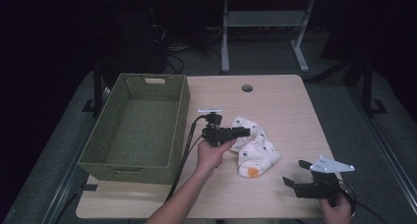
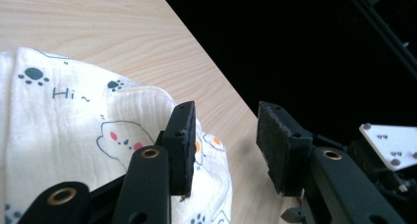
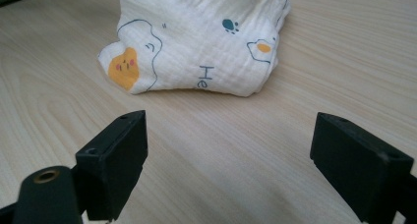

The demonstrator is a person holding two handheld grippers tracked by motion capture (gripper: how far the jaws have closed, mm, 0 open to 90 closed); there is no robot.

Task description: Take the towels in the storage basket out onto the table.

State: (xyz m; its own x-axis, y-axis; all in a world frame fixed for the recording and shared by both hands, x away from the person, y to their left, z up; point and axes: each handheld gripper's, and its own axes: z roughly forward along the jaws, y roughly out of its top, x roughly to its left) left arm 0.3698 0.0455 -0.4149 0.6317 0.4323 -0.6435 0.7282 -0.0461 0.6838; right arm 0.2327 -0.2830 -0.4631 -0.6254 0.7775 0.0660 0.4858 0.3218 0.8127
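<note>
White printed cloth (image 1: 255,148) just beside left gripper (image 1: 246,132), jaws parted, empty

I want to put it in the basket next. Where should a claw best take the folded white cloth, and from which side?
Probably the cloth at its raised, bunched upper fold, coming from above. It lies soft and flat on the table, so the edges give little to pinch. The left claw, open, is already over it.

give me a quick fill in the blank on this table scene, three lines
1. The printed cloth lies on the ____.
2. The green woven basket holds ____.
3. The left tongs have their jaws ____, with no cloth between them.

Missing words: table; nothing; open
</note>
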